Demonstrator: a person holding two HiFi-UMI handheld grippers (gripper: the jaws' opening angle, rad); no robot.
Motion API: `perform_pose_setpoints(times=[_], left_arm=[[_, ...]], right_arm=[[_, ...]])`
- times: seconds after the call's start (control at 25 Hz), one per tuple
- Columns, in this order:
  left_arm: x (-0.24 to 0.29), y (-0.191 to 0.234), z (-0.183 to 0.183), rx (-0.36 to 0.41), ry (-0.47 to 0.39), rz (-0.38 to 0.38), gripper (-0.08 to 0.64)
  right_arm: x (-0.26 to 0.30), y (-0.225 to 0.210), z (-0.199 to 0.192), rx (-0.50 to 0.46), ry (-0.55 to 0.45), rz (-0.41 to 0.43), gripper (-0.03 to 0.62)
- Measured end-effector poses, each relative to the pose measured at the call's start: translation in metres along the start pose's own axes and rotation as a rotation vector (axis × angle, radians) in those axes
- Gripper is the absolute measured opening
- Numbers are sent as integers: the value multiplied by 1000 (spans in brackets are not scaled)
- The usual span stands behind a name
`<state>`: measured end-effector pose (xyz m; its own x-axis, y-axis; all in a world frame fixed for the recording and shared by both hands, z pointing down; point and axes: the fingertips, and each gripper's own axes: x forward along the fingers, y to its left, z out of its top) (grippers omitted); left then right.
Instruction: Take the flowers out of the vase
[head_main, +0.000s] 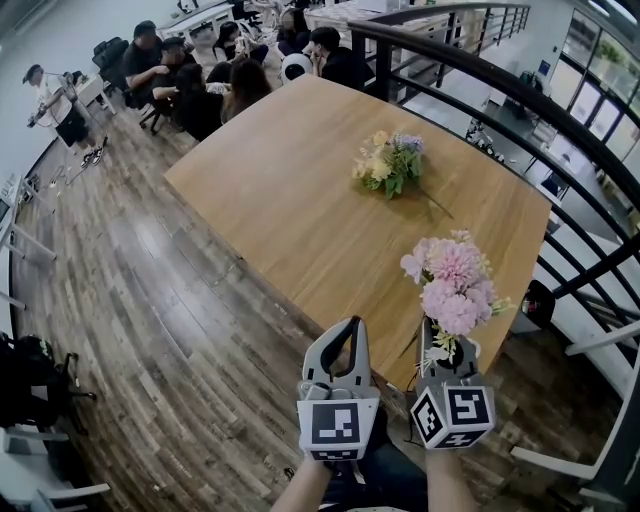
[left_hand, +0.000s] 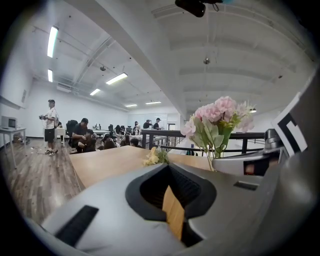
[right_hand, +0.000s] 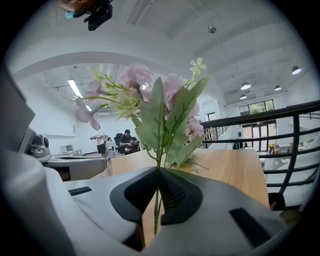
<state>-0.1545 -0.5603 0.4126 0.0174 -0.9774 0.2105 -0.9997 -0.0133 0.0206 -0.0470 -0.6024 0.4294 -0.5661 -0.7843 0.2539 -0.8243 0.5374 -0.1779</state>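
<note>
Holding the pink flowers (head_main: 452, 285) upright, you are clamping your right gripper (head_main: 435, 345) on their thin green stems (right_hand: 156, 210). In the right gripper view its jaws are pressing together on those stems, which are running up between the dark pads, while the leaves and blooms are spreading out just above the tips. From the head view the pink flowers are hanging over the near edge of the wooden table (head_main: 280, 190), with the lower stems hidden behind the gripper.

You are keeping your left gripper (head_main: 345, 330) just beside the right one, at about the same height and apart from it. Its jaws seem to be meeting at the tips with nothing between them, though the left gripper view is showing a thin strip of tabletop through the gap lower down, so the closure is hard to judge exactly. That same view is catching the pink flowers off to its right.

A yellow and purple bunch (head_main: 388, 163) is lying on its side farther out on the table, well apart from both grippers, with its stem pointing towards the right-hand edge. Several people (head_main: 200, 80) are sitting beyond the far end of the table, and a dark railing (head_main: 500, 90) is curving along its right side above the plank floor (head_main: 130, 300).
</note>
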Motion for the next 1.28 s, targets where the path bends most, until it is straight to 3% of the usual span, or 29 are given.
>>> perform_pose_setpoints(times=[1.28], left_arm=[[0,-2,8,16,-17,-7,34]], right_arm=[[-1,4,1,-8,4,7,20]])
